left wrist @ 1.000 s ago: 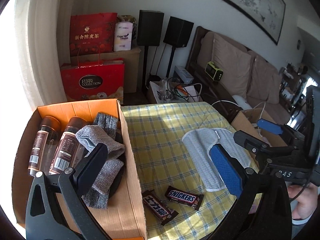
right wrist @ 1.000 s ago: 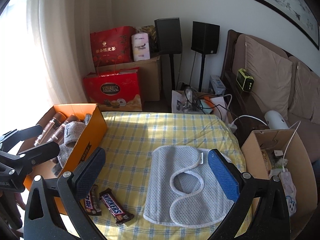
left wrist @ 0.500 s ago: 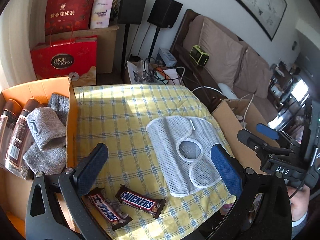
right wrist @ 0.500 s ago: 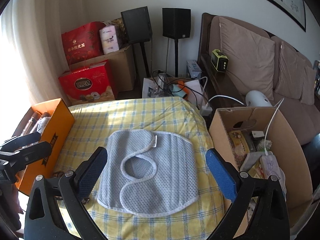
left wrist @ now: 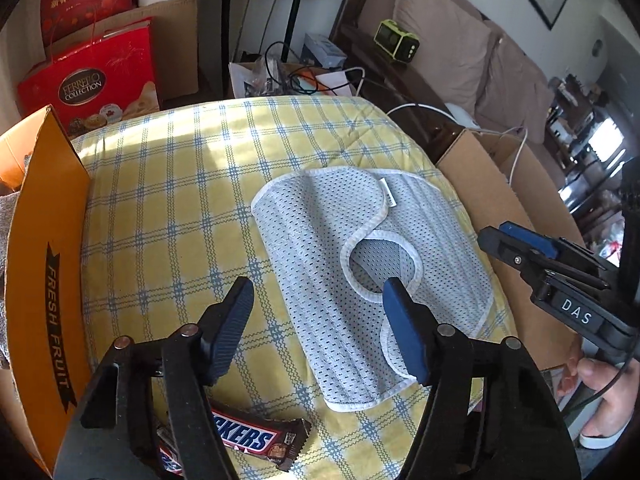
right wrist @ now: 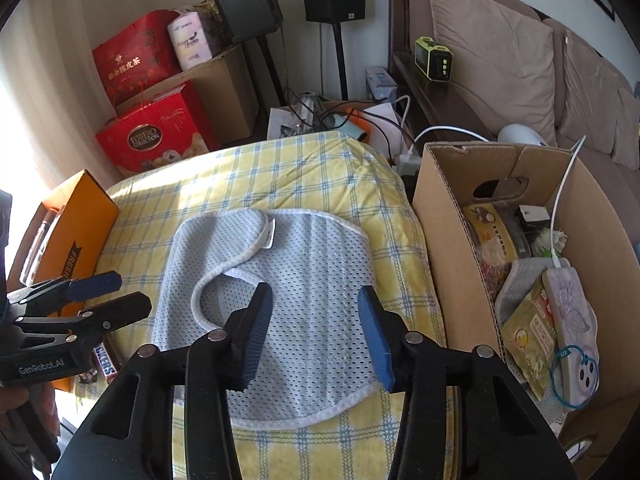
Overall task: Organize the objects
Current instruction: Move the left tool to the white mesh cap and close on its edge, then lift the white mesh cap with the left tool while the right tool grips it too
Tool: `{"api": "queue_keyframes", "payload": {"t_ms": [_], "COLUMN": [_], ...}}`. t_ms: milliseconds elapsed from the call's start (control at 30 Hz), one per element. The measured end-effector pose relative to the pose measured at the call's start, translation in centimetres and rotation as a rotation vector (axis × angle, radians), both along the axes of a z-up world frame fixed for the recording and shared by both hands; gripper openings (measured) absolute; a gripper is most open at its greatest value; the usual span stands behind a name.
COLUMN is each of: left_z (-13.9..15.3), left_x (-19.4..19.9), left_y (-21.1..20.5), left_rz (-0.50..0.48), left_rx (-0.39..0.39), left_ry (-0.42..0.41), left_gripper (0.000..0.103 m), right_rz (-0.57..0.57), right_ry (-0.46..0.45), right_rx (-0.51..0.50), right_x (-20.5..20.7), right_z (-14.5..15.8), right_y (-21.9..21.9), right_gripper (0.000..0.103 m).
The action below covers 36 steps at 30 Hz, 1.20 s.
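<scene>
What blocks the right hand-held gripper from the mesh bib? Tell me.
Nothing visible. The right hand-held gripper hangs over the mesh bib, jaws closing with only air between them. The bib lies flat on the checked cloth, with nothing on top.

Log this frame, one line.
stage: approach | target: mesh garment flat on checked cloth | left gripper closing, empty | right gripper closing, empty

mesh cloth bib point(right wrist: 320, 280); glossy wrapper point(left wrist: 256, 438); matt cardboard box point(right wrist: 444, 240)
</scene>
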<state>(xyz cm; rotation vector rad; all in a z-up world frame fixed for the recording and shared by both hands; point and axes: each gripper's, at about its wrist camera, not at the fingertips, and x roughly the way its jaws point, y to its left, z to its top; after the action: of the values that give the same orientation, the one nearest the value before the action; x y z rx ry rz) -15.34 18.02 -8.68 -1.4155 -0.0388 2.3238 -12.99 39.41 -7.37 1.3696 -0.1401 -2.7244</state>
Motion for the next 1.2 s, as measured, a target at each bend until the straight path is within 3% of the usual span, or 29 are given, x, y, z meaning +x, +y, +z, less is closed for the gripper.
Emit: {"api": "queue_keyframes", "payload": {"t_ms": [467,633,700,767,833,867,967,1033,1133,1200], "left_z": [-3.5,-3.7,-3.7,-3.6,-3.6,-3.7,-3.7,-3.7,-3.5,-3.2], "left_x": [-1.6,-1.7,-1.7,-1.7,-1.7,-1.8,-2.0,-2.1,-2.1,-2.0], "left_y": [0.6,1.1,1.3,1.6,1.9,2.0,1.9,1.9,1.9,1.7], "left_rz": [0.023,0.017,0.017,0.031,0.036,0.034,0.039,0.033,0.022,0.019], "left_rx": [-0.002,0.004,0.020,0.002,-0.009,-0.008,0.000,-0.005,-0.010,0.004], "left_ry": [-0.091,-0.088,-0.092,-0.081,-0.068,-0.065,-0.070,-0.061,-0.043,-0.031], "left_gripper": [0.060,0.060,0.057,0.050,0.045,0.045,0.041,0.031,0.026,0.024], "right_rz": [-0.009,0.001,0.005,0.004,0.003,-0.014,-0.011,-0.005,-0.014,-0.021], "right_ry": [-0.077,-0.092,-0.095,-0.097,-0.097,-0.105,-0.097,-0.091,-0.084,-0.088], "right_rx": [-0.003,-0.035,-0.047,-0.115,-0.318,-0.365,-0.240,-0.149,-0.029,0.019], "right_x": [-2.2,-2.4,-2.3,-2.4,-2.4,-2.4,-2.4,-2.3,-2.3,-2.3], "right_z": [-3.0,-3.8,-4.0,-4.2,-4.5,-4.7,-4.2,-3.7,-3.2,-3.3], "right_y": [1.2,1.2,1.1,1.5,2.5,2.9,1.9,1.0,0.7,0.7], "right_gripper": [0.036,0.020,0.018,0.015,0.011,0.010,0.008,0.012,0.046,0.056]}}
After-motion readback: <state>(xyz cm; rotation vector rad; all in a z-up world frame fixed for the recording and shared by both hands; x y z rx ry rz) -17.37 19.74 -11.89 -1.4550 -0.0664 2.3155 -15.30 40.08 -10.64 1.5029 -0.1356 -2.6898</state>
